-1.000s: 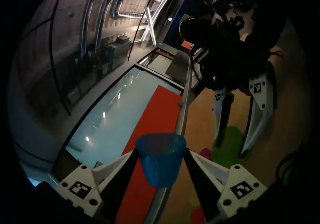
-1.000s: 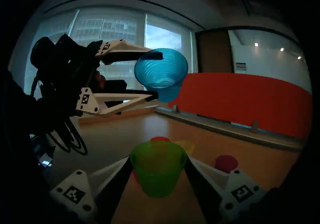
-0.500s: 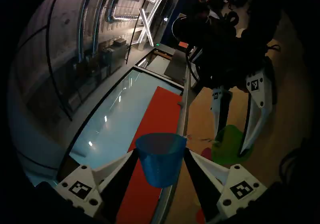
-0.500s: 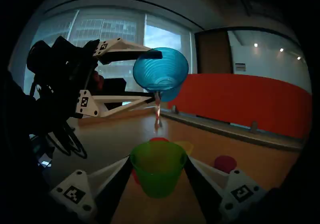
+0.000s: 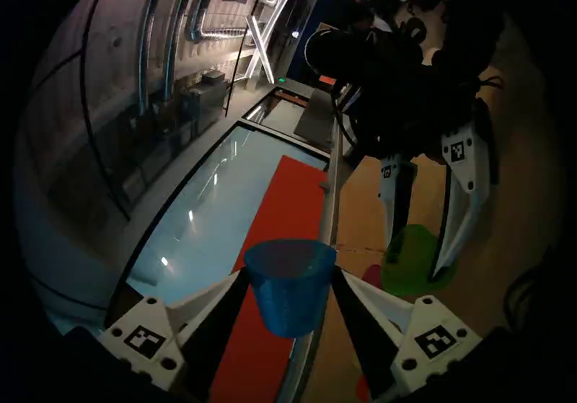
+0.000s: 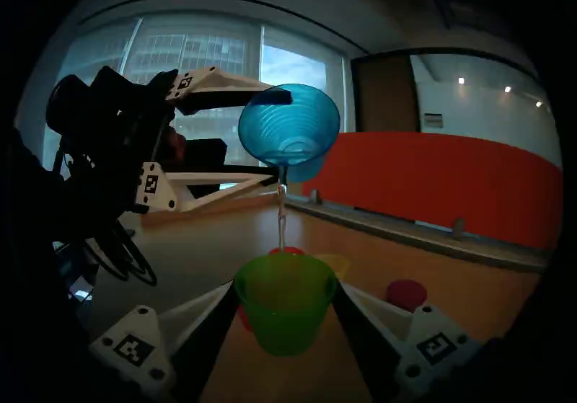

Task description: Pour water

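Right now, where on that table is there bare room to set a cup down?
Bare table left of the green cup, beneath the left tongs tipping the blue cup. Crowded behind it: red cup, yellow cup, pink cup.

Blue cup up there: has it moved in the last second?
Yes. The blue cup has tipped further toward the green cup, its rim edging left across the window post behind it, and water now runs out.

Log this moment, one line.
pouring | left gripper: holds blue cup, tipped | right gripper: holds green cup | water: streaming toward it
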